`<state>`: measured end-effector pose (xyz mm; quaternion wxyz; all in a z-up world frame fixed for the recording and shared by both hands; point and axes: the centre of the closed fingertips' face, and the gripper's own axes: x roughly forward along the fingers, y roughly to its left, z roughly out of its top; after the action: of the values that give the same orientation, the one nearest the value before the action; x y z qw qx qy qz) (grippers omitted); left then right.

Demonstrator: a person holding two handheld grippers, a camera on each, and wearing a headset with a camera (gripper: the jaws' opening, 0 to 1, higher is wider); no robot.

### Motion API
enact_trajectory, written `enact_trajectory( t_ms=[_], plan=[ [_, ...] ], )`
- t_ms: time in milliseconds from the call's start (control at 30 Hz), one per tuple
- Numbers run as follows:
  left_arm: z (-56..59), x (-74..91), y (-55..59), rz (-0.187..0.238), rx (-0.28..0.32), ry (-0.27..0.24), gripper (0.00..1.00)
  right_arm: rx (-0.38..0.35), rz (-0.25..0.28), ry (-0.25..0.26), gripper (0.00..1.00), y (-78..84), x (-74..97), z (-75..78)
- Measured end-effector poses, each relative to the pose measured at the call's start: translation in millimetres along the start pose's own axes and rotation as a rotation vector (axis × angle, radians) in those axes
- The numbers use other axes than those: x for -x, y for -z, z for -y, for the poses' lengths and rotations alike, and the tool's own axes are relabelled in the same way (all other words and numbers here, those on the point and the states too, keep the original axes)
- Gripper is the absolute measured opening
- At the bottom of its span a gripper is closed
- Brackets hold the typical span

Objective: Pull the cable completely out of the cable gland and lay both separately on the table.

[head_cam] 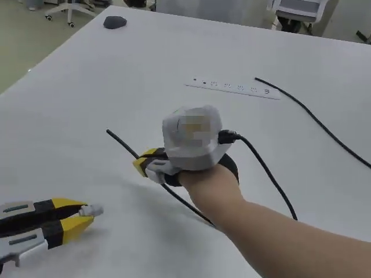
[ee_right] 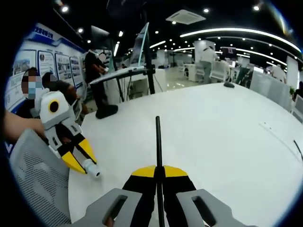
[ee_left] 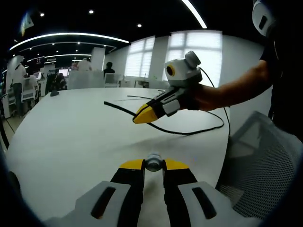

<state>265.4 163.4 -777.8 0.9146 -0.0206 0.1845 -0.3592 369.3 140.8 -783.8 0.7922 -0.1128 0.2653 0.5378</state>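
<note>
The thin black cable (head_cam: 123, 143) lies slanted over the white table (head_cam: 69, 98), and my right gripper (head_cam: 141, 164) is shut on it near its middle. In the right gripper view the cable (ee_right: 157, 137) runs straight out from between the closed yellow jaws of the right gripper (ee_right: 159, 171). The small grey cable gland (head_cam: 94, 210) is apart from the cable, clamped in my left gripper (head_cam: 84, 213) at the bottom left. In the left gripper view the gland (ee_left: 154, 161) sits between the jaw tips of the left gripper (ee_left: 154, 166), with the right gripper (ee_left: 141, 117) and cable (ee_left: 120, 108) beyond.
A white power strip (head_cam: 232, 88) with a black lead (head_cam: 316, 120) lies at the far right of the table. A dark mouse (head_cam: 115, 22) sits at the far edge. The gripper's own black lead (head_cam: 268, 174) trails by the forearm. A mesh chair (ee_left: 258, 165) stands beside the table.
</note>
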Motion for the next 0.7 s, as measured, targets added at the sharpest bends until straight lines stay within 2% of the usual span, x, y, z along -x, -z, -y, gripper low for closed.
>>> enact_trajectory(
  t_ms=[67,133,200,267,300,400,567,700],
  plan=[
    [-7.5,1.9,4.1,-0.002,0.008,-0.009,0.14,-0.004,-0.012,0.001,0.00,4.3,-5.2,1.2],
    [-14.5,2.9,7.6,-0.005,0.026,-0.023,0.14,0.017,-0.045,0.002,0.00,11.3,-10.6,1.5],
    [-19.7,2.9,13.1,-0.016,0.028,-0.035,0.14,0.008,-0.080,-0.017,0.00,19.1,-16.6,0.4],
    [-25.1,3.2,19.4,-0.022,0.037,-0.054,0.14,0.015,-0.090,-0.008,0.00,22.4,-19.9,3.4],
    [-24.9,3.4,20.8,-0.024,0.057,-0.059,0.14,0.013,-0.091,-0.002,0.00,23.3,-20.3,4.7],
    [-24.6,5.1,21.6,-0.016,0.067,-0.071,0.14,0.016,-0.101,0.011,0.00,28.3,-23.3,8.4],
    [-26.2,5.8,27.1,-0.030,0.050,-0.086,0.15,0.008,-0.100,0.010,0.00,28.4,-26.0,9.1],
    [-29.7,5.8,31.1,-0.026,0.055,-0.120,0.15,0.059,-0.106,0.007,0.00,28.2,-27.4,6.6]
  ],
)
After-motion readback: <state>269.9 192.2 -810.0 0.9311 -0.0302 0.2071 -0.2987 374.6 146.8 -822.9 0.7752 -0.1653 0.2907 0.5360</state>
